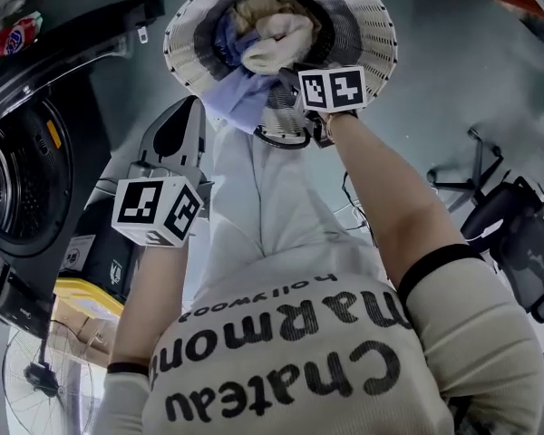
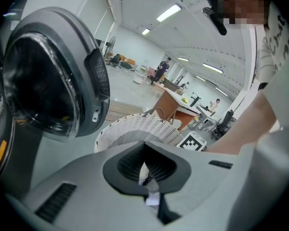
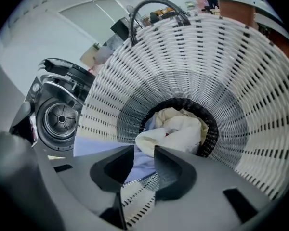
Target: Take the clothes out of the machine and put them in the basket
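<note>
The washing machine (image 1: 23, 179) stands open at nine o'clock. The basket (image 1: 374, 25) at twelve holds cream clothes (image 1: 276, 39). A lilac cloth (image 1: 240, 98) droops over its seven-o'clock rim, loose between the right gripper's (image 3: 144, 162) parted jaws. The left gripper (image 1: 179, 125) is clenched and empty. With nothing holding it, the cloth could slide out.

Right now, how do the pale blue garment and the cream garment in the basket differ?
The pale blue garment is spread up the basket wall to the rim; the cream garment is bunched at the bottom. The blue one lies between the open right hand-held gripper's jaws; the cream one lies beyond them. Both are in the basket.
</note>
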The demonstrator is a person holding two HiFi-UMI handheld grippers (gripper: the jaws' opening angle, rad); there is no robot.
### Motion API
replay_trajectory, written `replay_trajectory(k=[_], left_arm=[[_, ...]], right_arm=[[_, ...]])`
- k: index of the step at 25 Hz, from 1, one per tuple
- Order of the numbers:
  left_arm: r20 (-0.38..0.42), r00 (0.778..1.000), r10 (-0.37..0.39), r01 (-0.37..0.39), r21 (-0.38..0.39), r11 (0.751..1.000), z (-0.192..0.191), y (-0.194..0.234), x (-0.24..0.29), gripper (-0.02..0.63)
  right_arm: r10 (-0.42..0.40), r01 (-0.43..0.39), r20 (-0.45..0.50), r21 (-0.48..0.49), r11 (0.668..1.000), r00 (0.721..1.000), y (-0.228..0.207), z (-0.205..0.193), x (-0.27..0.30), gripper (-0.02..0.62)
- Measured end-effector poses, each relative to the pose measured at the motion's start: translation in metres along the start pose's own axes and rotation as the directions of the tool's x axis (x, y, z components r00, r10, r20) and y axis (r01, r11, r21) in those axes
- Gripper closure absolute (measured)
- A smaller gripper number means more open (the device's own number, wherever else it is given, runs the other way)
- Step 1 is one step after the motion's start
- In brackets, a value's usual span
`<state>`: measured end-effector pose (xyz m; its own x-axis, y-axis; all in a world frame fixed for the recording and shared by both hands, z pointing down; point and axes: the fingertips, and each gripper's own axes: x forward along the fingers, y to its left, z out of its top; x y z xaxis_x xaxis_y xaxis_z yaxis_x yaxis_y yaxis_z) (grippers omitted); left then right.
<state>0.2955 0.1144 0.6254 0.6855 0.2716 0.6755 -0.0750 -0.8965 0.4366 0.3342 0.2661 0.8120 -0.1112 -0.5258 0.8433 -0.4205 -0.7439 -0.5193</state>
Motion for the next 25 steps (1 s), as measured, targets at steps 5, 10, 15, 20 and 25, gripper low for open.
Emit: replay_trajectory(k=[5,10,15,20,25], left_arm=[[0.035,0.999,-0.021,0.019,0.046,0.999,0.034,-0.030,-0.034,0.597],[0.089,0.994,-0.061,0.050,0.120,0.991,0.087,-0.074,-0.074,0.597],[0.255,0.961,-0.105,0.057,0.190,0.980,0.180,-0.109,-0.100,0.597],[0.388,0.916,-0.102,0.040,0.166,0.985,0.250,-0.138,-0.143,0.597],[0.500,0.857,-0.129,0.040,0.185,0.982,0.307,-0.171,-0.180,0.597]], right_arm=[[0.024,-0.023,0.014,-0.074,0.997,1.000,0.029,0.005,-0.052,0.449],[0.075,-0.073,0.142,-0.015,0.997,0.987,0.077,0.021,-0.136,0.453],[0.082,-0.139,0.453,0.095,0.986,0.888,0.115,0.098,-0.236,0.488],[0.092,-0.136,0.626,0.023,0.990,0.775,0.162,0.153,-0.330,0.527],[0.203,-0.088,0.743,-0.192,0.977,0.638,0.230,0.213,-0.417,0.537]])
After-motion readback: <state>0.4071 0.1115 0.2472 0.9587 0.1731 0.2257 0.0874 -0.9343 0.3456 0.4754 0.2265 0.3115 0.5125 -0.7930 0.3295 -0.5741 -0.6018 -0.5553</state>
